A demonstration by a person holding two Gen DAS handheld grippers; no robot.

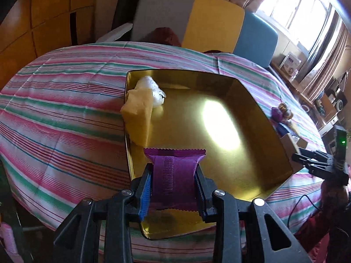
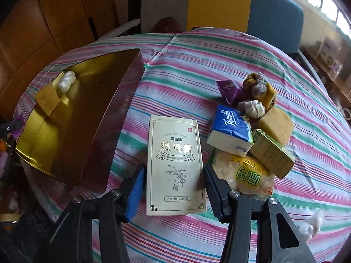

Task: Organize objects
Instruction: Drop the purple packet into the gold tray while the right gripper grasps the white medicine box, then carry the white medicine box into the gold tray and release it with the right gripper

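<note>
Purple snack packet pinched in left hand-held gripper over gold box | right hand-held gripper spread astride cream carton | risk: carton's smooth sides slipping through pads

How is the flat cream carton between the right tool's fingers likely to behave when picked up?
The cream carton looks stiff: its edges are straight and its face is flat. It is probably light for its size, being thin printed card. Its glossy face may be slippery, and it lies flat on the striped cloth, so the right tool probably has to pinch its narrow sides, which may dent.
</note>
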